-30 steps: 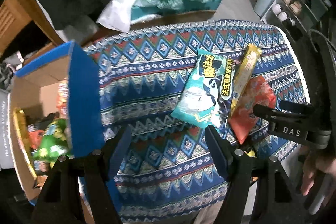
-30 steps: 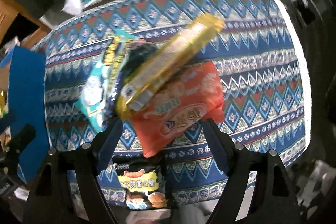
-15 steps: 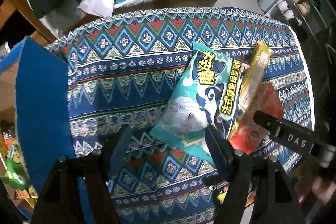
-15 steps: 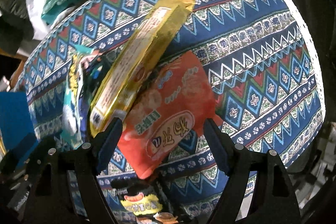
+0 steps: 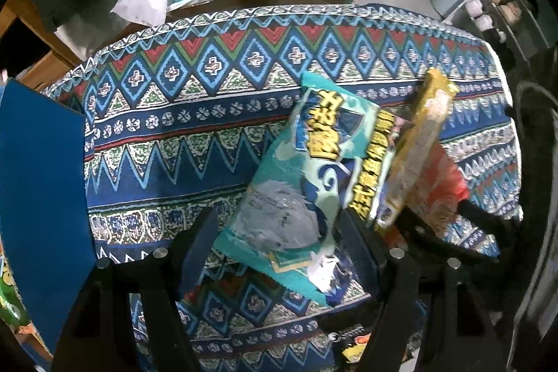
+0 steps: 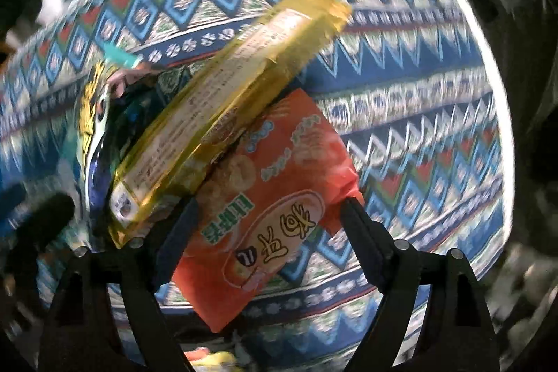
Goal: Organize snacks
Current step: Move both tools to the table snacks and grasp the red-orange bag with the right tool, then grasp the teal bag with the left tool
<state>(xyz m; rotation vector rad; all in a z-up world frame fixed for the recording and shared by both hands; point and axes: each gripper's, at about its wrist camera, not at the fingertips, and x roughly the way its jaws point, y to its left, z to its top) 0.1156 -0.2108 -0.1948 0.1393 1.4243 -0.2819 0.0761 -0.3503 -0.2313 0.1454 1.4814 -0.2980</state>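
Left gripper: lowered, jaws apart astride the teal foil snack bag. Right gripper: lowered, jaws opening around the orange crinkly packet. Pickups imminent.

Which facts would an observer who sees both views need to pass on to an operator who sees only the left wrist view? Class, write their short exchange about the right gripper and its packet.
Operator: I see my left gripper over the teal packet. What is the right gripper doing?
Observer: The right gripper has a finger on each side of the orange packet. Its jaws are opening and are not pressing the packet.
Operator: Is that packet free to lift?
Observer: Not quite. The long yellow packet lies across its upper left corner.
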